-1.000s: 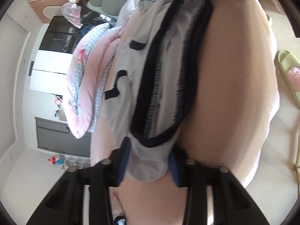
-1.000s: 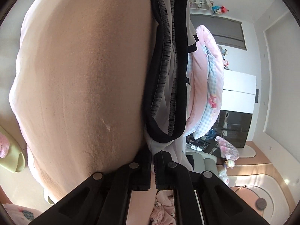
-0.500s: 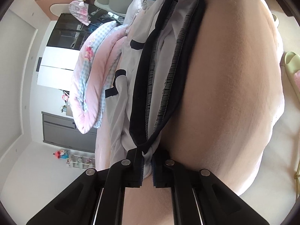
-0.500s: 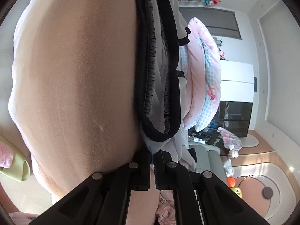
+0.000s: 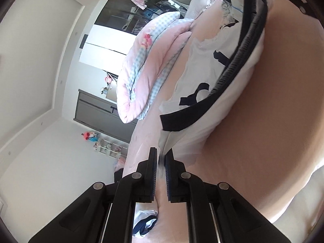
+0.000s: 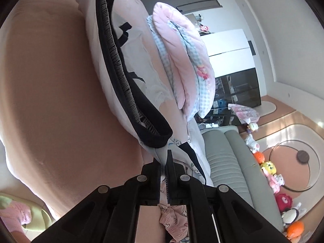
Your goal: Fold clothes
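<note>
Right wrist view alone shows a grey sofa (image 6: 226,162) and plush toys (image 6: 269,168) on the floor; left wrist view alone shows a grey cabinet (image 5: 95,109). Pink bed (image 5: 263,111) has bare surface beside the garment. A folded quilt (image 5: 145,70) lies near its far edge. Left claw (image 5: 161,158) is clamped on the white, navy-trimmed garment (image 5: 202,109); right claw (image 6: 164,162) is clamped on its other end, the garment spanning between them above the bed.

the right gripper (image 6: 164,162) has its jaws pinched on the white garment (image 6: 105,46) with a dark waistband (image 6: 121,75), above the pink bed (image 6: 50,81).
</note>
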